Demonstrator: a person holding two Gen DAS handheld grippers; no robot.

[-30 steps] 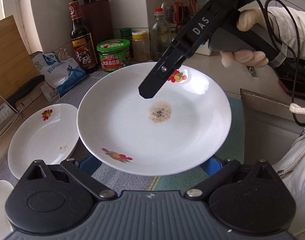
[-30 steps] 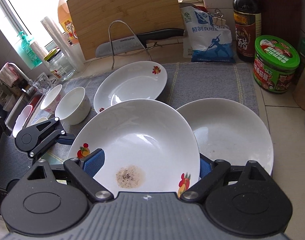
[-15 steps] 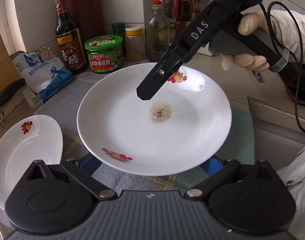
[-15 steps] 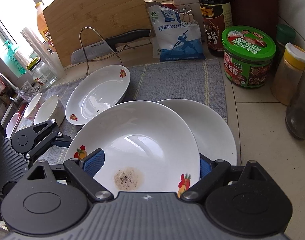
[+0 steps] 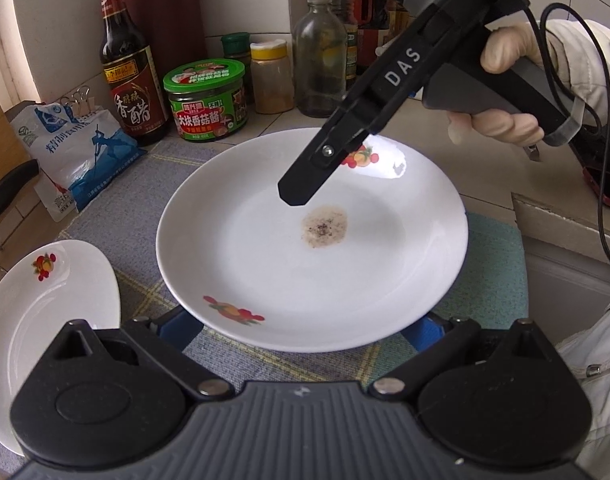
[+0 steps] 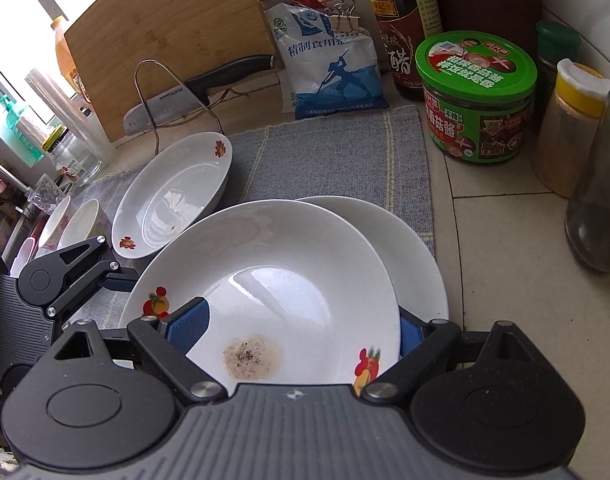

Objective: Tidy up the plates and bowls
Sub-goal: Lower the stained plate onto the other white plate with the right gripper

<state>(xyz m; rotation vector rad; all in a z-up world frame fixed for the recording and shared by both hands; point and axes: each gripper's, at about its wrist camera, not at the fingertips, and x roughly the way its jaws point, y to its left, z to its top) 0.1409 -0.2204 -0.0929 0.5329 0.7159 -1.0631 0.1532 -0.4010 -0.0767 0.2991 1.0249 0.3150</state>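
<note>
Both claws are on the same dirty plate [image 5: 311, 248]: the left gripper [image 5: 305, 326] has its blue pads spread wide at the near rim, but the rim hides the pad faces so I can't tell if they actually pinch it. The right gripper [image 6: 293, 330] is clearer, its blue pads are pressed against opposite edges of the plate, holding it tilted up off the mat [image 6: 337, 152]. There's a brown speckled stain at the middle of the plate. In the right wrist view a second white plate [image 6: 417, 248] pokes out from behind it at 2 o'clock, mostly covered. A flowered shallow dish [image 6: 173, 196] sits at 10 o'clock on the mat, and further out at 9 o'clock are two small bowls [image 6: 79, 222], half cut off by the left claw. The green jar [image 6: 477, 96] is at 1 o'clock, off the mat
</note>
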